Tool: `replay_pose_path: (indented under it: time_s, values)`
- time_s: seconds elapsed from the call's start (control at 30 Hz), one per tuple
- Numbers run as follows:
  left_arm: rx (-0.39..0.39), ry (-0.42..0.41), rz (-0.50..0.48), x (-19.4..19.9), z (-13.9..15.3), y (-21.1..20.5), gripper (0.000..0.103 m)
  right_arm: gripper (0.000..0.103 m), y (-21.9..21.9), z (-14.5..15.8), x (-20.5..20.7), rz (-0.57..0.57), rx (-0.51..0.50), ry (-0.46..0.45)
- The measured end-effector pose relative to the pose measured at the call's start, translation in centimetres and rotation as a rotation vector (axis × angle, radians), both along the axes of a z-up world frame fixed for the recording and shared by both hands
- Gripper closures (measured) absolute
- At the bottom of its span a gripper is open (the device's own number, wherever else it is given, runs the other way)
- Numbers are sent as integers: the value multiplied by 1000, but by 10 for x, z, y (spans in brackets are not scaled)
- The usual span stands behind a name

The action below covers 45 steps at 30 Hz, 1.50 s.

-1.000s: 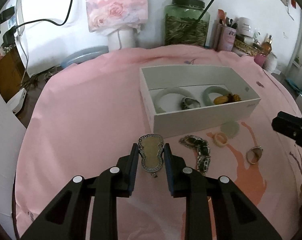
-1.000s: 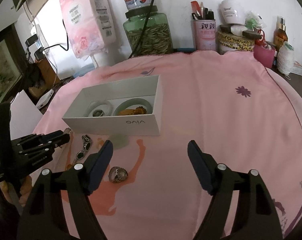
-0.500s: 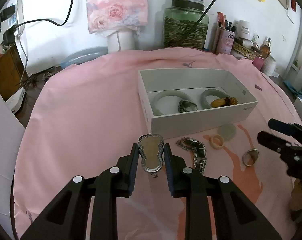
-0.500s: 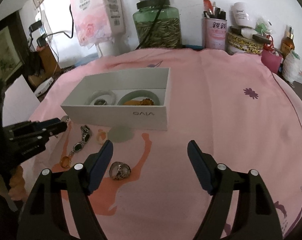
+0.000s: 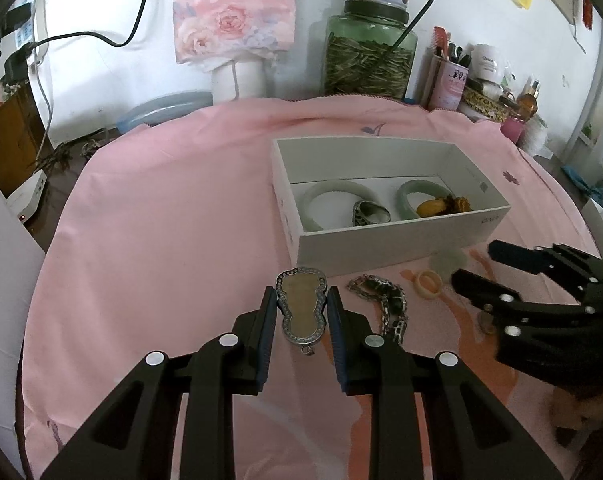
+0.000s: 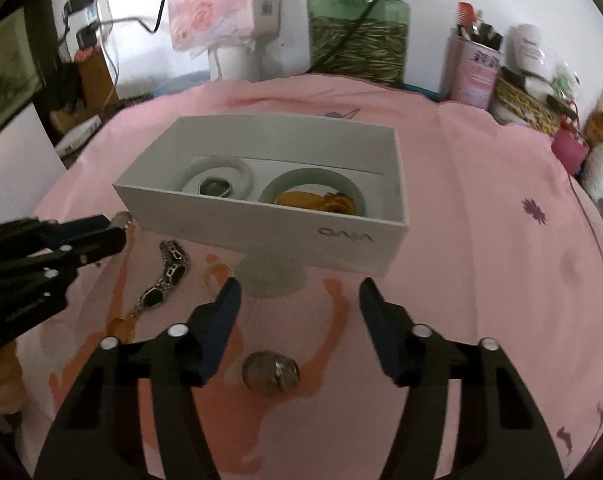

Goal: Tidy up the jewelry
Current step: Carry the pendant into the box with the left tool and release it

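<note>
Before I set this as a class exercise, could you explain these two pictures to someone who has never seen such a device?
There is no robot here. A person holds black tongs in each hand, and each pair carries a camera that looks along its fingers, so there is one picture per hand. The left tongs grip a gourd-shaped pendant. The right tongs are open and have just been closing, with nothing between them. A ring lies under them. On the pink cloth sit a white box holding jade bangles, and a dark-stoned bracelet.

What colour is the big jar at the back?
Green glass jar with a dark lid, seen best from the left wrist view.
</note>
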<state>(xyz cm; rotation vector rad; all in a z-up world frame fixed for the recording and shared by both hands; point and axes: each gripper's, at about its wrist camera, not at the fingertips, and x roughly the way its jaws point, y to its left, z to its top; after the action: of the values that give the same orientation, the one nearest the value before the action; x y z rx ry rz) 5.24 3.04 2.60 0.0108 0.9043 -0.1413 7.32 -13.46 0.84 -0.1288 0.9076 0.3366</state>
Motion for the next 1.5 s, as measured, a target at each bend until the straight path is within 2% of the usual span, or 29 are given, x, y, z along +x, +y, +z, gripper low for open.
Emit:
replay_pose_path:
  time_s: [0.13,0.27,0.33,0.5,0.7,1.13,1.23,1.33,1.43,1.5]
  values:
    - [-2,1,-6,0,0,0,77,47,13,-2,4,19,-47,-2]
    - [-5,8,-6,0,-1,1,78,49,16,-2,5,41,-46,-3]
    - [-6,11,-6,1,-1,1,77,67,17,-1,3,56,-42,-10]
    - [-9,13,-9,1,-1,0,77,68,8,1,-4,61,-20,-5]
    - [-18,10,-24,-1,1,-2,77,68,-13,9,-12,55,65,0]
    - [-30,-81,-35,-18,27,-6,77,67,-34,57,-30,38,173,-121]
    - [-29,-116,-25,-19,38,-8,77,67,-36,67,-24,22,194,-134]
    - [-43,-111,-17,-5,52,-13,77,67,-33,79,-11,19,196,-141]
    - [-14,-138,-12,11,66,-22,77,67,-26,92,7,17,196,-152]
    - [-22,-143,-9,25,71,-27,77,67,-23,95,22,9,195,-151]
